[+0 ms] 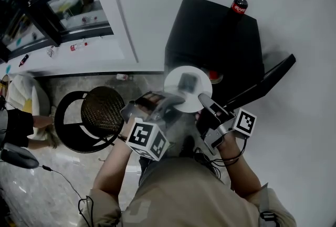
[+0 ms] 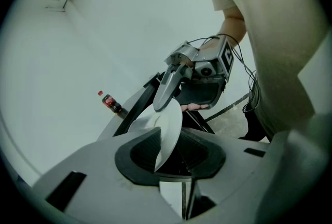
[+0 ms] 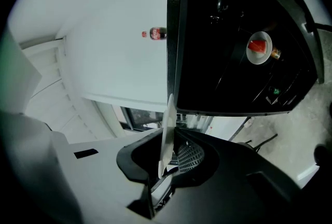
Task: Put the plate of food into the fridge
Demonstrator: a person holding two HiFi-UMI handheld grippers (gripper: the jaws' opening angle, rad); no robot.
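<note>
Head view: we see the plate of food (image 1: 188, 89) held up in the air between the two grippers, just in front of the black fridge (image 1: 210, 37), not yet inside it

- A dark lump lies on the white plate; too blurred for us to name it
- Left gripper (image 1: 167, 101) comes in from the left and bites the plate's near-left rim. In its own view the plate stands edge-on between the two jaws and both pads press on it
- Right gripper (image 1: 206, 101) takes the opposite, right rim. Its own view shows the thin white edge of the plate pinched between its jaws in the same way
- So both pairs of fingers are clamped on the plate, one on each side

Surroundings:
- The fridge door (image 1: 262, 81) stands swung open to the right, seen edge-on
- A cola bottle (image 1: 239, 4) with a red cap stands upright on top of the fridge, near its far corner
- Inside the dark cabinet we make out a small dish (image 3: 258, 47) with something red on it
- A black stool (image 1: 102, 110) with a mesh seat stands on the floor to the left of the person, well apart from the fridge
</note>
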